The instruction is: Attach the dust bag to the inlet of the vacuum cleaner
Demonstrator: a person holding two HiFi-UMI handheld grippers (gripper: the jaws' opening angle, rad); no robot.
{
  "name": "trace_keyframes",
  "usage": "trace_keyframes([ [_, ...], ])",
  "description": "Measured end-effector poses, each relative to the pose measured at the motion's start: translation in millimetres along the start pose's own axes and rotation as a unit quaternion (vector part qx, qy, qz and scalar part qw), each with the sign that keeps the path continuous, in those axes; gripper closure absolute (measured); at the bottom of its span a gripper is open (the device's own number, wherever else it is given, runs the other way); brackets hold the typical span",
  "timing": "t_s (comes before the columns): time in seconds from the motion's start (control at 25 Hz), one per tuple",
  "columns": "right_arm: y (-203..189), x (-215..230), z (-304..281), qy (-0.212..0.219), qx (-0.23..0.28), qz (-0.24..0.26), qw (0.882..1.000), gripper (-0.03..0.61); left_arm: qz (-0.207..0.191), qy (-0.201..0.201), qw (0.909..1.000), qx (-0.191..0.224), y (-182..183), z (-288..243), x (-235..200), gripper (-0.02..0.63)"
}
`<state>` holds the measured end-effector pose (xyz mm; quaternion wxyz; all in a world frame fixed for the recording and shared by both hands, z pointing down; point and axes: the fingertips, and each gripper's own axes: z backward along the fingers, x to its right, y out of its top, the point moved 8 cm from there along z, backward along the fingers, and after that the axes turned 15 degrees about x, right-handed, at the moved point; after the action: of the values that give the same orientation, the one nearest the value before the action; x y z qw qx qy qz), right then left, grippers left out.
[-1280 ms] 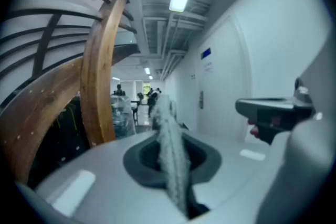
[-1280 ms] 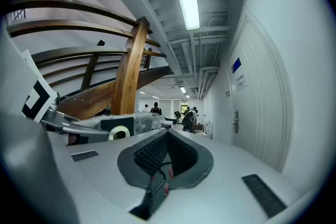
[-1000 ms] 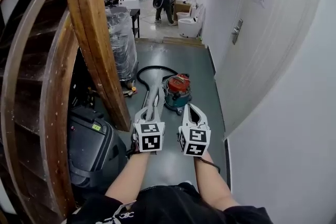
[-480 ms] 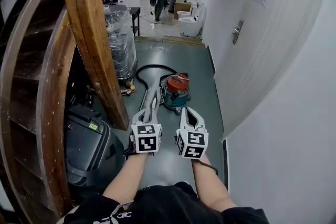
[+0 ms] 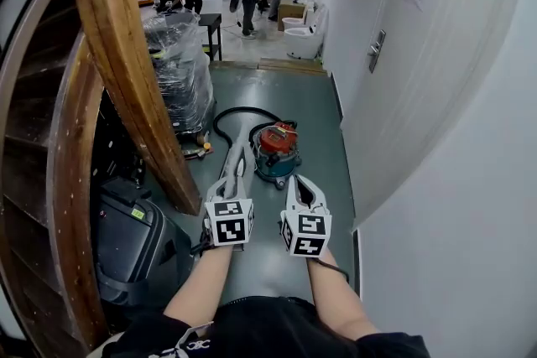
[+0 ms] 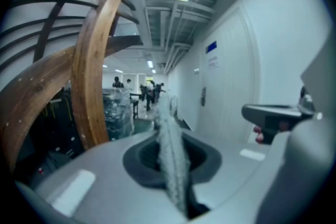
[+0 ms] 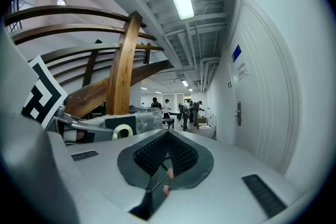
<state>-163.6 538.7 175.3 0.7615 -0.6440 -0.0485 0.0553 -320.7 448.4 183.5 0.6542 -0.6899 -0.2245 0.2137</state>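
Left gripper (image 5: 232, 182) fingers grasping dust bag (image 5: 242, 145); right gripper (image 5: 304, 183) clenched empty; both carried forward toward vacuum cleaner (image 5: 275, 150) at 12 o'clock; bag unattached.

Head view looks down; gripper views face forward, sharing wooden beam (image 5: 126, 54).

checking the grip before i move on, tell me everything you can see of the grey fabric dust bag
The grey, felt-like fabric dust bag is folded flat, seen edge-on as a long narrow fuzzy strip. The left gripper is shut on its near end; the rest sticks forward past the jaws, above the grey floor, short of the red-lidded vacuum cleaner. Nothing else appears to touch it.
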Motion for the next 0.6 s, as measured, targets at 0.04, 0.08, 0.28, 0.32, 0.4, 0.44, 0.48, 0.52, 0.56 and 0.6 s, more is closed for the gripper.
trace_keyframes([
  [0.04,1.2,9.2,-3.1,0.001,0.001,0.000,1.000,0.583,-0.001,0.002,1.0000,0.001,1.8,-7.2,5.5,0.591],
  [0.08,2.7,18.7,-6.2,0.003,0.002,0.001,1.000,0.584,-0.001,0.005,1.0000,0.003,3.8,-14.9,11.1,0.591],
  [0.28,4.9,70.5,-12.4,0.008,0.008,0.002,1.000,0.584,-0.009,0.019,0.9997,0.009,12.1,-50.4,43.3,0.591],
  [0.32,3.3,81.0,-11.8,0.007,0.007,0.001,1.000,0.583,-0.010,0.021,0.9997,0.010,12.3,-56.1,49.9,0.591],
  [0.4,-0.4,100.8,-11.0,0.006,0.002,-0.001,1.000,0.583,-0.010,0.027,0.9995,0.011,12.8,-66.3,61.6,0.591],
  [0.44,-2.5,109.5,-10.5,0.006,-0.001,-0.001,1.000,0.584,-0.010,0.031,0.9994,0.011,12.8,-70.6,66.5,0.591],
  [0.48,-4.7,117.4,-9.7,0.008,-0.004,-0.002,1.000,0.584,-0.010,0.035,0.9993,0.011,12.1,-74.3,71.1,0.591],
  [0.52,-7.1,124.6,-8.8,0.010,-0.008,-0.002,1.000,0.583,-0.008,0.039,0.9992,0.011,10.8,-77.5,75.4,0.591],
  [0.56,-9.4,131.1,-7.9,0.013,-0.012,-0.002,1.000,0.583,-0.006,0.043,0.9990,0.009,9.0,-80.1,79.7,0.591],
  [0.6,-11.6,136.7,-7.2,0.016,-0.016,-0.003,1.000,0.584,-0.004,0.046,0.9989,0.007,7.0,-82.4,84.0,0.591],
])
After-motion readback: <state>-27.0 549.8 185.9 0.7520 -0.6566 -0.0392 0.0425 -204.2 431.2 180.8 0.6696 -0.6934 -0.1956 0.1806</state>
